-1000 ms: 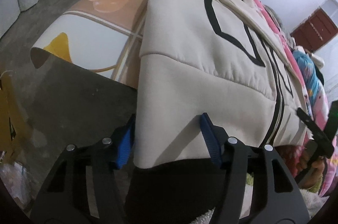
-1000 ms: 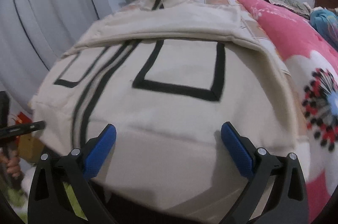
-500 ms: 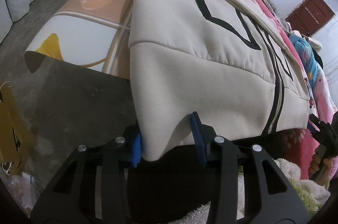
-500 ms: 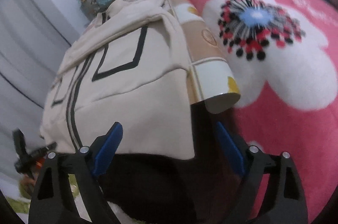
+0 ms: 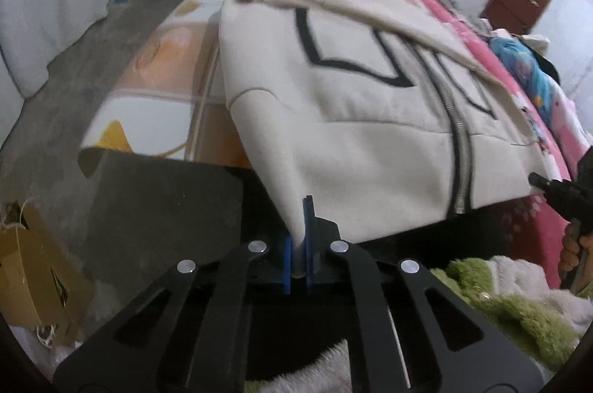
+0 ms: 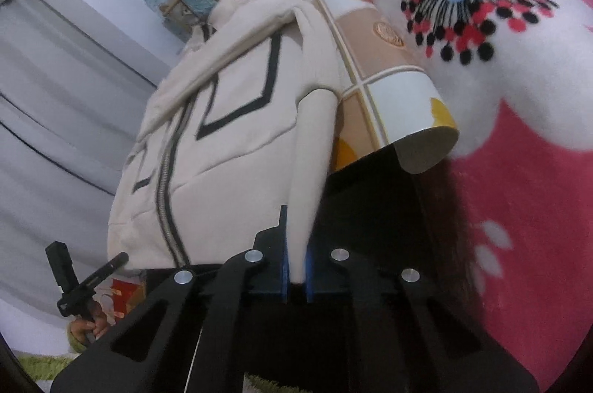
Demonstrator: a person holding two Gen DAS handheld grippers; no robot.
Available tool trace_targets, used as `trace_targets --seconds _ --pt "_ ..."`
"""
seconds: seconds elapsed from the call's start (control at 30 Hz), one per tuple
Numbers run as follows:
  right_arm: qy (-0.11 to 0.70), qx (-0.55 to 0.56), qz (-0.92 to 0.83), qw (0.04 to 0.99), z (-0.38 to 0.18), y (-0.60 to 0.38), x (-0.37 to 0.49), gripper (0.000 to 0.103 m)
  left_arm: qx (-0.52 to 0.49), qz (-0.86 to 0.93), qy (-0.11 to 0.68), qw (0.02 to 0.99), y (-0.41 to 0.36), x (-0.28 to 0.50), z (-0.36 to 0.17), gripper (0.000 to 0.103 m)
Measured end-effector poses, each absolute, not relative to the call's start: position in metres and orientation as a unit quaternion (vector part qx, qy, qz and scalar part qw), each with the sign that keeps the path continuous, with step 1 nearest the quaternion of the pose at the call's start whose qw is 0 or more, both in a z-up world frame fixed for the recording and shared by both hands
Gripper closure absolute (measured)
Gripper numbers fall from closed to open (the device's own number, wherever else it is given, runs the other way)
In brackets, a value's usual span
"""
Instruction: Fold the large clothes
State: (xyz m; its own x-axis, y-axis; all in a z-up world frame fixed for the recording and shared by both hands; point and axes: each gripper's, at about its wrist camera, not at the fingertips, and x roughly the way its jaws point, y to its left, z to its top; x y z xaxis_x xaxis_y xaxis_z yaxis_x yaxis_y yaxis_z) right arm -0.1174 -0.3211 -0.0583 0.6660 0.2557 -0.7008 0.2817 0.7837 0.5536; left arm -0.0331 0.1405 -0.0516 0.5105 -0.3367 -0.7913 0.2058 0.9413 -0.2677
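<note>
Left wrist view showed your left gripper (image 5: 296, 256) and right gripper (image 6: 295, 267) each clamped on the cream zip-front fleece jacket (image 5: 370, 133) hem corners; you needed to lift both evenly, keeping the hem taut

The left gripper (image 5: 298, 245) and right gripper (image 6: 295, 263) are clamped tight on cloth, both seemingly angled downward.

Bed (image 5: 548, 230) before my jaws: a pink fleece blanket (image 6: 519, 170) with a large white flower print covers its top. Directly on it lies a glossy mat (image 5: 155, 89) in orange, white and tan squares, its near corner curled up. On the mat lies a cream zip jacket (image 5: 363, 119) with black trim, hem overhanging the bed's edge.
</note>
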Motion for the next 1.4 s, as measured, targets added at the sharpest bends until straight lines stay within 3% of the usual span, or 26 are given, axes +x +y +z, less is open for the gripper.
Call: trace_targets --seconds 0.4,0.73,1.1,1.2,1.3,1.37,1.4 --pt "0.353 0.353 0.042 0.865 -0.020 -0.325 -0.147 0.097 -0.208 -0.241 0.430 0.845 0.162 -0.043 -0.013 0.099" --pt "0.300 0.378 0.058 0.874 0.013 -0.336 -0.080 0.097 -0.335 -0.263 0.388 0.818 0.173 0.029 0.005 0.098" --pt "0.313 0.401 0.036 0.860 0.003 -0.361 0.017 0.097 -0.401 -0.214 0.416 0.787 0.188 0.111 -0.033 0.098" --pt "0.317 0.421 0.021 0.849 -0.016 -0.371 0.034 0.092 -0.400 -0.181 0.426 0.791 0.194 0.127 -0.049 0.092" --pt "0.323 0.439 0.004 0.839 -0.034 -0.381 0.042 0.078 -0.408 -0.136 0.416 0.801 0.208 0.134 -0.058 0.075" --pt "0.316 0.440 0.003 0.840 -0.036 -0.384 0.040 0.076 -0.438 -0.131 0.405 0.792 0.220 0.133 -0.060 0.074" --pt "0.311 0.437 0.007 0.844 -0.034 -0.383 0.037 0.068 -0.437 -0.127 0.400 0.795 0.223 0.130 -0.058 0.074"
